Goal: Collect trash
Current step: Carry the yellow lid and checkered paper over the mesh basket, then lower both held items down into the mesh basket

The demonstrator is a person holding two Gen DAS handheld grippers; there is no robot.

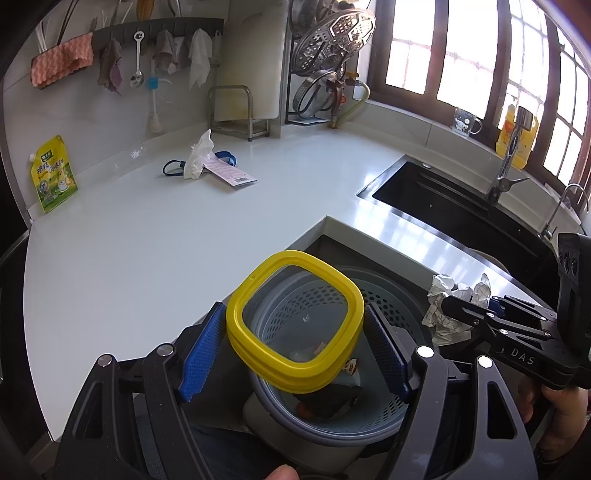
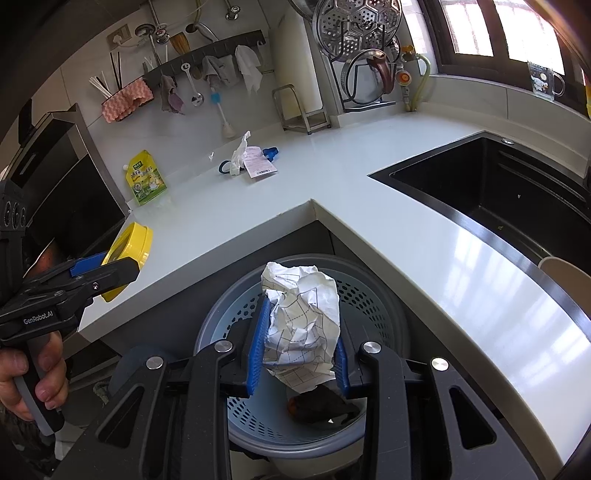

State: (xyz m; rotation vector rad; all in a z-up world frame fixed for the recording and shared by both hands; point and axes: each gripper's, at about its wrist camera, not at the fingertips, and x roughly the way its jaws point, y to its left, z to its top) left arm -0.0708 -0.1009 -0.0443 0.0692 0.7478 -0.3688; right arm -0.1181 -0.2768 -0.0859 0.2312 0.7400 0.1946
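Two handheld grippers hang over a round grey perforated plastic waste basket (image 2: 321, 291) set in the inside corner of an L-shaped white tabletop (image 1: 147, 251). The left gripper (image 1: 295, 354) has its blue ribbed jaws closed on a square yellow plastic lid with a clear centre panel (image 1: 293, 325), held tilted above the basket's open mouth. The right gripper (image 2: 301, 350) has its jaws pressed against both sides of a crumpled ball of white paper printed with dark grid lines (image 2: 303, 325), also directly over the basket. Inside the basket lie a dark wrapper (image 2: 325, 406) and a few small scraps, their details too small to make out. Farther back on the glossy tabletop sit a wadded white tissue (image 1: 199, 155), a pink printed label with a barcode (image 1: 231, 173) and a blue loop-shaped band (image 1: 175, 168), clustered together, with a yellow-green spouted pouch (image 1: 53, 173) leaning against the wall well apart. A black recessed sink (image 2: 498, 188) occupies the right run of the tabletop below dark-framed windows (image 1: 461, 55); cloths and a spoon hang from a grey wall rail (image 1: 159, 29).
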